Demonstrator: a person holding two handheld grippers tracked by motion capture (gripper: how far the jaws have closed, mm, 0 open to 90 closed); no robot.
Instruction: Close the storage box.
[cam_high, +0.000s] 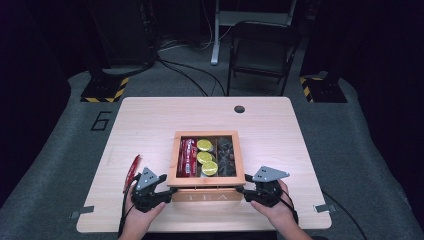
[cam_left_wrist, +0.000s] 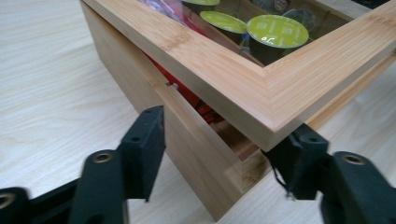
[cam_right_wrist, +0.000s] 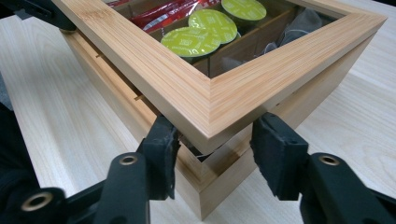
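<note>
Now, box: a wooden tea box (cam_high: 207, 195) sits on the table (cam_high: 150, 120), near the person's edge, midway between the sides.
Facing: its front wall, lettered TEA, points toward the person; the back points away, toward the far edge.
Long axis: too nearly square to tell; its sides run square to the table's edges.
Lid: a wooden frame with a clear pane (cam_left_wrist: 280, 88), lifted a little at the front, with a gap showing above the box wall at both near corners.
Contents: red packets (cam_high: 186, 157) in the left compartment, three green-topped capsules (cam_high: 206, 157) in the middle one, dark items (cam_high: 226, 155) in the right one.
Left gripper (cam_left_wrist: 224, 149): jaws spread wide, straddling the front left corner; the right jaw is tucked under the lid's corner.
Right gripper (cam_right_wrist: 215, 144): jaws spread, either side of the front right corner, just under the lid's edge.
Loose packet: a red packet (cam_high: 132, 170) lies on the table just left of the left gripper.
</note>
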